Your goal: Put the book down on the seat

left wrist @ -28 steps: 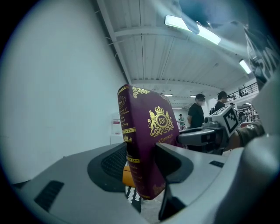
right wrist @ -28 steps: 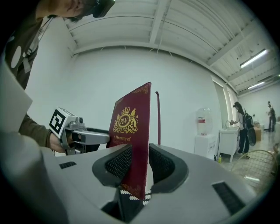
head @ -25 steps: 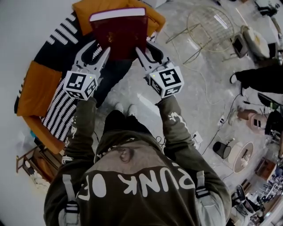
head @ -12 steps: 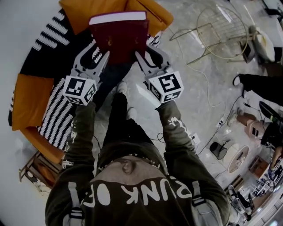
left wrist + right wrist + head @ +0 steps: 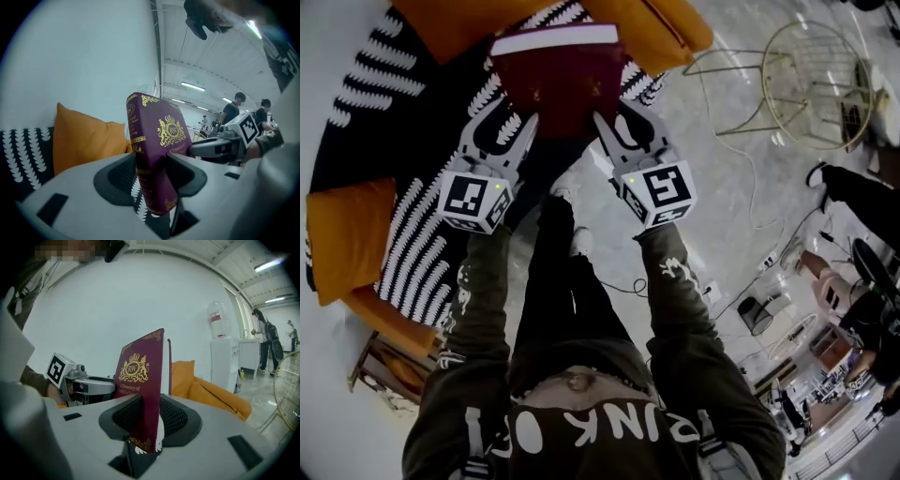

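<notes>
Judging progress first: we put the task at the carry stage, with the put-down not yet done. The seat point(image 5: 403, 244), a wide orange sofa under a black-and-white patterned throw, lay below and ahead of the person. An orange cushion point(image 5: 352, 230) sat at its left end, and we saw nothing of the task's on the sofa. What was left, in our judgement, was lowering, resting the cover flat on the throw, then letting go with both tools.

The book point(image 5: 558, 80) was maroon with a gold crest and was held up in the air over the throw. Its white page edge pointed away from the person. How far it sat above the seat we could not tell from the head view.

The left gripper point(image 5: 511, 111) pinched the spine side at the near end, its jaws pressed onto the cover in the left gripper view. The right gripper point(image 5: 619, 112) pinched the opposite long edge the same way — pads clamped on both faces. The book ran forward from both grippers, carried between them.
</notes>
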The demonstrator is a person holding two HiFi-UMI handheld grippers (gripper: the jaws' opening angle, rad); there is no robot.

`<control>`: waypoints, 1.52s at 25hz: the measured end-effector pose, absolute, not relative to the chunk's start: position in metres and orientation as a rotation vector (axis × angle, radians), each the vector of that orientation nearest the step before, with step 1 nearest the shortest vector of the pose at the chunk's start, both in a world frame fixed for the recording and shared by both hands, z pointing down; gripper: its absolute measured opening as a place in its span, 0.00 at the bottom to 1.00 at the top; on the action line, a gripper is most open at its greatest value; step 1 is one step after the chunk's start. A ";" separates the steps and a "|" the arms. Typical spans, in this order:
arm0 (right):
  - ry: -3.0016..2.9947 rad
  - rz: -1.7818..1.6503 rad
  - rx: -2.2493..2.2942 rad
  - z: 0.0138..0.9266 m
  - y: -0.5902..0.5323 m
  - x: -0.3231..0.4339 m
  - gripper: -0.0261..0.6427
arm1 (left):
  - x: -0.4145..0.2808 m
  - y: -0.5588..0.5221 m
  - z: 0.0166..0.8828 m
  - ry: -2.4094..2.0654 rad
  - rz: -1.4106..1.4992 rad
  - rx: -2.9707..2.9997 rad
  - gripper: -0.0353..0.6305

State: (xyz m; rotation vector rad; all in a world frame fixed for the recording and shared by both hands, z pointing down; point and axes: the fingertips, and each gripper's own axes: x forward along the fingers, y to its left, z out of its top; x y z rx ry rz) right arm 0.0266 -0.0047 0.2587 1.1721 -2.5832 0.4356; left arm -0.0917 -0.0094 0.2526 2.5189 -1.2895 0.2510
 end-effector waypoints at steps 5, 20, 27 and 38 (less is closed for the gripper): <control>-2.542 0.536 1.168 0.329 -0.019 0.041 0.23 | -0.077 -0.027 0.321 -1.270 0.312 2.478 0.33; -2.404 0.726 1.125 0.504 -0.066 0.020 0.23 | -0.097 -0.076 0.494 -1.221 0.430 2.352 0.33; -2.383 0.752 1.141 0.529 -0.092 0.021 0.25 | -0.095 -0.103 0.520 -1.196 0.408 2.347 0.34; -2.393 0.671 1.107 0.549 -0.129 0.014 0.28 | -0.102 -0.136 0.544 -1.173 0.452 2.439 0.31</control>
